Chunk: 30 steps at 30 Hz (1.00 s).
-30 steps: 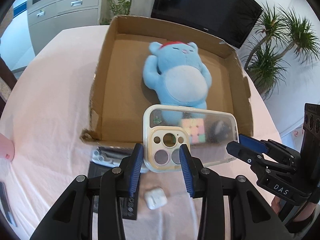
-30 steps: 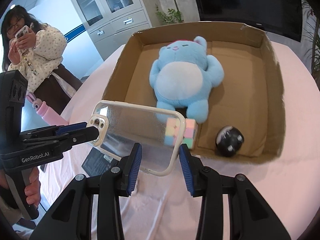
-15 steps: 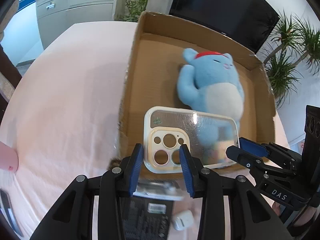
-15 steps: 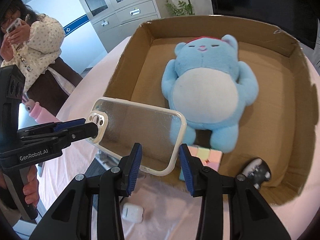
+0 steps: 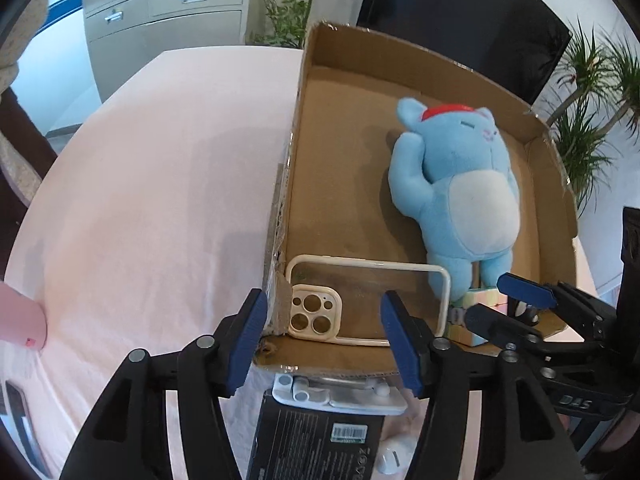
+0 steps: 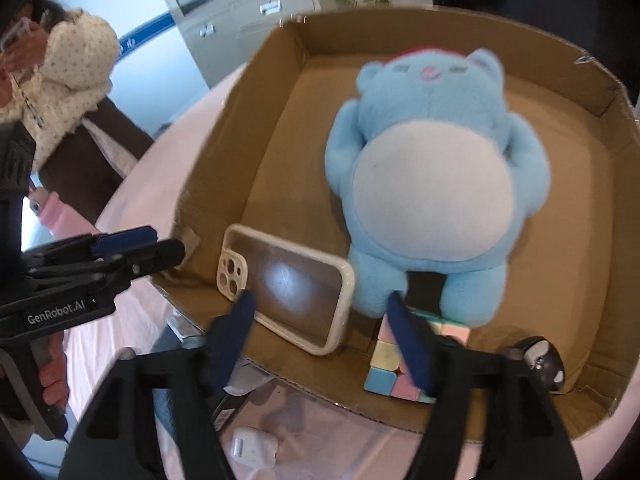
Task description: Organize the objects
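Note:
A clear phone case (image 5: 360, 300) (image 6: 296, 300) with a cream rim lies inside the cardboard box (image 5: 288, 184) (image 6: 224, 152), in its near left corner. My left gripper (image 5: 323, 304) (image 6: 168, 242) hangs over the case's camera end and its jaws are opening; the pads stand apart from the case. My right gripper (image 6: 320, 300) (image 5: 486, 298) straddles the other end, jaws also opening, pads clear of the rim. A blue plush bear (image 5: 460, 184) (image 6: 432, 188) lies on its back in the box. At its feet sit a pastel cube (image 6: 384, 368) and a small black object (image 6: 540, 364).
On the pink tablecloth in front of the box lie a black carton (image 5: 320, 436), a white holder (image 5: 340, 394) and a white earbud case (image 6: 254, 446). A pink bottle (image 6: 60, 220) stands at the left edge. A person (image 6: 68, 92) stands beyond the table on the left.
Both grippers carried the phone case forward and down into the box, then opened. The case dropped from between the pads onto the box floor.

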{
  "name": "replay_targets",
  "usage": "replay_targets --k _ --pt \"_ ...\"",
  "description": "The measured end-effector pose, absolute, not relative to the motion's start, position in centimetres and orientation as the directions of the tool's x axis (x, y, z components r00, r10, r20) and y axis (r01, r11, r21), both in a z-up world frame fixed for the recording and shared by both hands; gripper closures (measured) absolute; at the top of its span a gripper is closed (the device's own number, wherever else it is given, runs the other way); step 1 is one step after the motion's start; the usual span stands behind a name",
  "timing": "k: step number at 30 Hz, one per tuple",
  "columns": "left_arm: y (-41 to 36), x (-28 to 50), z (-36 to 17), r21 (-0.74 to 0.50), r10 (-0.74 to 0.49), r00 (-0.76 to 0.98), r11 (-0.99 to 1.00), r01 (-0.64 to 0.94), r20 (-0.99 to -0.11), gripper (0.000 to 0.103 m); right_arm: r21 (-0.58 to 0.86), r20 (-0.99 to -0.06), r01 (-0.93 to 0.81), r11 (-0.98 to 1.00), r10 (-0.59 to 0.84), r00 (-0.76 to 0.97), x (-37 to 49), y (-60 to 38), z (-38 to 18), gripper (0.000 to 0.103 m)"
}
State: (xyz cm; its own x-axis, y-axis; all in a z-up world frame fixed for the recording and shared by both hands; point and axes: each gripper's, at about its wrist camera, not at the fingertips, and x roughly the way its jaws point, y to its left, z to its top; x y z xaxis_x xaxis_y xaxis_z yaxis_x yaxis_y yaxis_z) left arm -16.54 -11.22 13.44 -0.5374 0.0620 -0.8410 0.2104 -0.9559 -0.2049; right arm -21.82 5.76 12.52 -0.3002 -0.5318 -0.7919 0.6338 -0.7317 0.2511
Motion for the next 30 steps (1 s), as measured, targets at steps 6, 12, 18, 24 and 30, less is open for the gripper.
replay_targets --k 6,12,18,24,30 --pt "-10.4 -10.9 12.9 -0.252 0.128 -0.495 -0.949 0.191 -0.859 0.04 0.332 -0.776 0.715 -0.615 -0.61 -0.164 -15.8 7.7 11.1 0.033" --pt "-8.7 -5.0 8.9 -0.304 0.189 -0.398 -0.92 0.247 -0.898 0.04 0.285 -0.857 0.781 -0.556 -0.513 -0.052 -9.7 7.3 4.1 0.036" --pt "-6.1 -2.3 7.4 -0.304 0.223 -0.355 -0.934 0.19 -0.908 0.04 0.193 -0.871 0.823 -0.535 -0.48 -0.107 -9.0 6.3 2.2 0.059" --pt "-2.4 -2.2 6.8 -0.359 0.335 -0.294 -0.933 0.027 -0.895 0.04 0.179 -0.872 0.886 -0.428 -0.486 -0.058 -6.1 9.5 2.5 0.06" --pt "2.9 -1.6 4.7 -0.362 0.38 -0.18 -0.923 -0.127 -0.907 0.04 0.132 -0.875 0.934 -0.331 -0.482 -0.047 -0.6 13.0 2.3 0.061"
